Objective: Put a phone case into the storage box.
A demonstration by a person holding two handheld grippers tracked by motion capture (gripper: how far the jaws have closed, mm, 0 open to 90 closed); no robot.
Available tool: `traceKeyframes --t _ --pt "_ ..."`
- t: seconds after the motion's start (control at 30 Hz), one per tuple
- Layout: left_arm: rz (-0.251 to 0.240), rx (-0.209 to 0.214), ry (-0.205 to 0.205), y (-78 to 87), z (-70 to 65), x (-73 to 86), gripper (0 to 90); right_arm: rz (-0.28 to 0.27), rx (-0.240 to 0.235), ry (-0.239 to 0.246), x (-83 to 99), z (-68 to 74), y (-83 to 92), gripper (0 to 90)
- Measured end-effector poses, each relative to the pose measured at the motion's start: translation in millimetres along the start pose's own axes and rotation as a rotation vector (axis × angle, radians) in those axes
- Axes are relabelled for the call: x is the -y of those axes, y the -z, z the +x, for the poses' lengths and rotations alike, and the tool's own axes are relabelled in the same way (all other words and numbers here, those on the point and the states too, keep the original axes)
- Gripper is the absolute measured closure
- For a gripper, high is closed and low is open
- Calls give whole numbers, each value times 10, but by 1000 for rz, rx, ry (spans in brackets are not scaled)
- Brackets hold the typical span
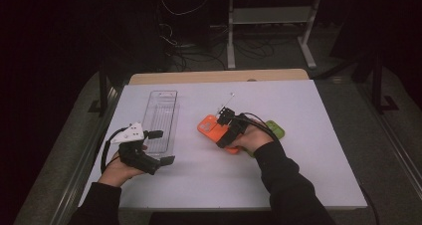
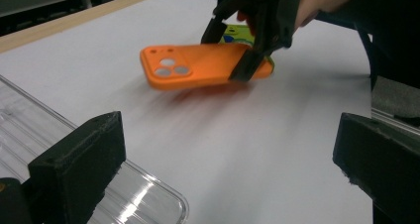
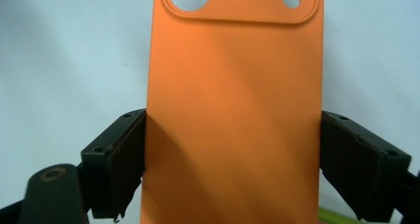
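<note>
An orange phone case [image 1: 209, 127] with camera cut-outs is clamped across its width by my right gripper [image 1: 226, 131], which is shut on it. In the right gripper view both black pads [image 3: 124, 159] press the long edges of the case [image 3: 233, 85]. The left gripper view shows the case [image 2: 198, 65] held slightly above the white table surface, its shadow beneath it. My left gripper [image 1: 161, 147] is open at the near left, beside the clear tray, with nothing between its jaws [image 2: 228, 159].
A clear plastic tray [image 1: 161, 118] lies lengthwise left of centre, its near corner [image 2: 148, 194] just below my left jaws. A green case [image 1: 275, 129] lies right behind my right hand. The white mat [image 1: 298, 175] covers the table; a wooden edge [image 1: 219, 76] runs along the back.
</note>
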State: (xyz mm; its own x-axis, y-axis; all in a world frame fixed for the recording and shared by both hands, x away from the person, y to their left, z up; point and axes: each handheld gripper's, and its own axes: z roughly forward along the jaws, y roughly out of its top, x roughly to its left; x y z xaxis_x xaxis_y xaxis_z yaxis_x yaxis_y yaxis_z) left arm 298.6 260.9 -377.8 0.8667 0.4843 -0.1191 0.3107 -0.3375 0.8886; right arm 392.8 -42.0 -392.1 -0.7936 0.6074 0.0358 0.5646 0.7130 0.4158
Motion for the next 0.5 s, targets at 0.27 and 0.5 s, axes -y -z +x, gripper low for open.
traceKeyframes --t 0.27,0.5 --pt "23 1 -16 -82 32 -121 0 -30 -26 34 145 -149 203 152" --pt "54 16 -60 -208 15 -270 0 -62 -37 65 268 -283 395 152"
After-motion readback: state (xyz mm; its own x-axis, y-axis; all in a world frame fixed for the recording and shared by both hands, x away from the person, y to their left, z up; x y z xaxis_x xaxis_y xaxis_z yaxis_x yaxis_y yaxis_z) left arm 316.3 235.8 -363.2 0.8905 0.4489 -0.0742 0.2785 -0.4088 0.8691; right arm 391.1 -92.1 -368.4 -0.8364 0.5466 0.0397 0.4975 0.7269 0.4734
